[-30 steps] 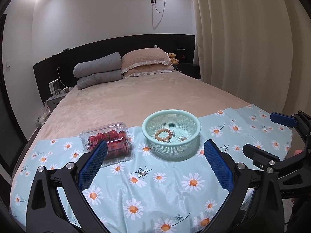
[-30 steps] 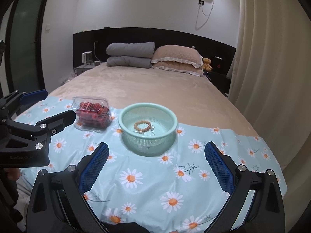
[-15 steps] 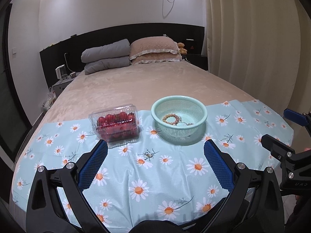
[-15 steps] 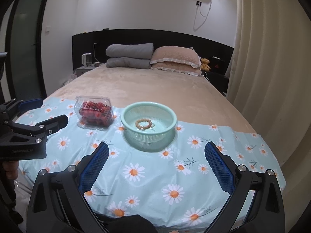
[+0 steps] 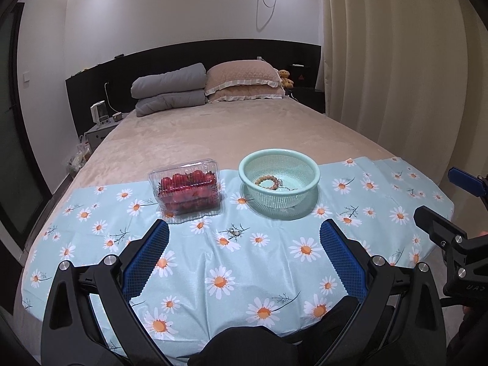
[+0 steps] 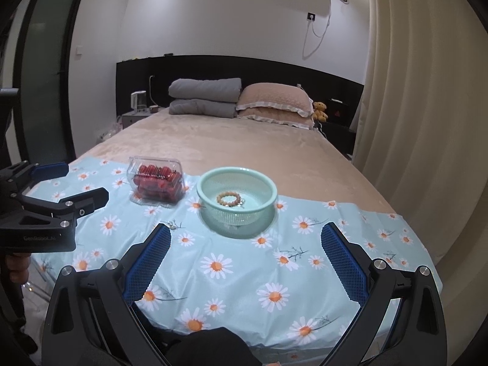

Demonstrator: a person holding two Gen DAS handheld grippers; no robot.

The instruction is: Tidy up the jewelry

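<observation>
Grippers both stand wide apart at the jaws and hold nothing. The left gripper [image 5: 244, 241] hangs over the near edge of a daisy-print cloth [image 5: 274, 262] spread across the foot of a bed [image 5: 213, 134]; the right gripper [image 6: 245, 241] hangs over the same cloth, further to the right.

A mint-green mesh basket [image 5: 279, 180] sits on the cloth at about 1 o'clock from the left gripper and 12 o'clock from the right. Inside it lies a beaded bracelet [image 6: 229, 199], with a finer metal piece [image 6: 241, 202] touching it (type cannot be told).

A small silver trinket [image 5: 234, 231] lies loose on the cloth at 12 o'clock, just ahead of the left gripper's fingers and apart from the basket.

A clear plastic box of red fruit [image 5: 186, 189], lid closed, stands just left of the basket, at 11 o'clock in both views.

Pillows [image 5: 241, 80] and a folded grey quilt [image 5: 169, 88] lie at the far headboard.
</observation>
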